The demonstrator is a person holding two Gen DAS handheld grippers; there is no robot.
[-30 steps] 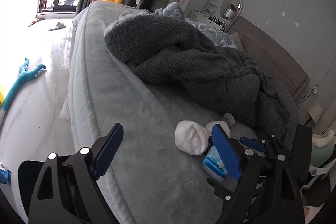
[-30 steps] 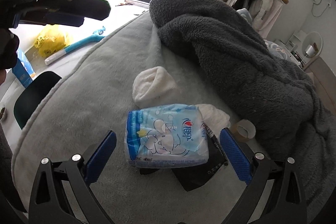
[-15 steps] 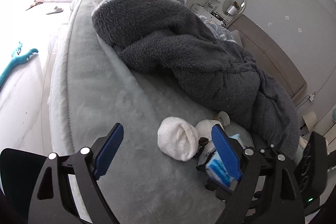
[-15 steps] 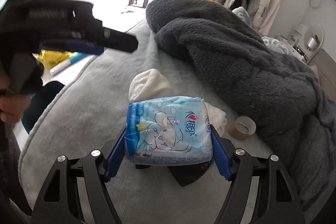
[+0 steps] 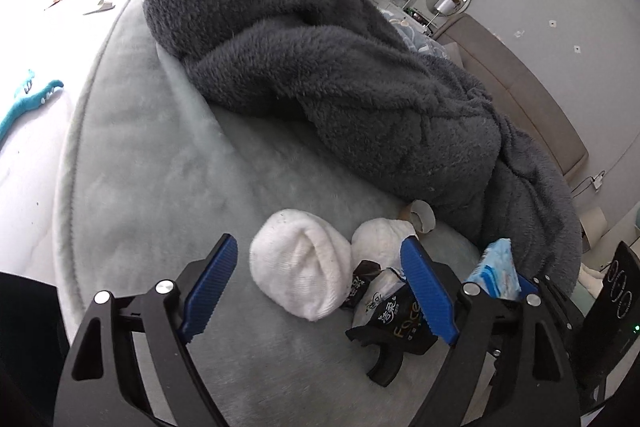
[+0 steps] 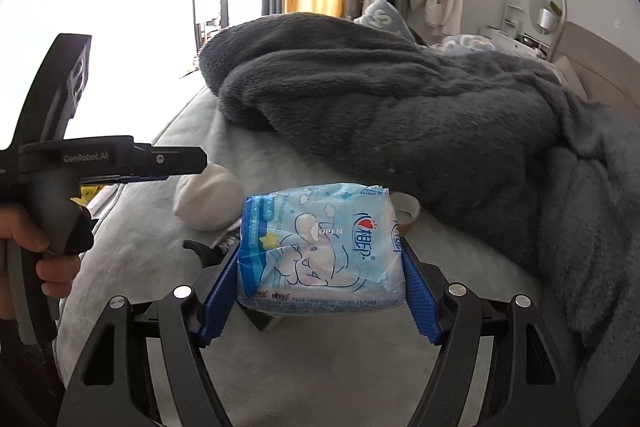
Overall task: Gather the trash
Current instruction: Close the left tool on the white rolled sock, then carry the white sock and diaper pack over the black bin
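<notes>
My right gripper (image 6: 320, 259) is shut on a light blue tissue pack (image 6: 320, 247) and holds it just above the bed; the same pack (image 5: 496, 271) shows at the right of the left wrist view. My left gripper (image 5: 318, 243) hovers low over the bed with its jaws closing. A rolled white sock (image 5: 300, 275) lies between its fingers, untouched by the pads. Beside the sock are a second white bundle (image 5: 380, 239), a crumpled black wrapper (image 5: 400, 315) and a small cardboard ring (image 5: 422, 217). A hand (image 6: 40, 251) grips the left tool's handle.
A heaped dark grey fleece blanket (image 5: 340, 87) fills the bed (image 5: 140, 167) behind the trash. The bed's edge curves along the left, with pale floor and a teal tool (image 5: 28, 103) beyond it. A headboard (image 5: 520, 95) and wall stand at the right.
My right gripper closed on the blue tissue pack and lifted it off the black wrapper. My left gripper moved forward and lower, closer to the white sock.
</notes>
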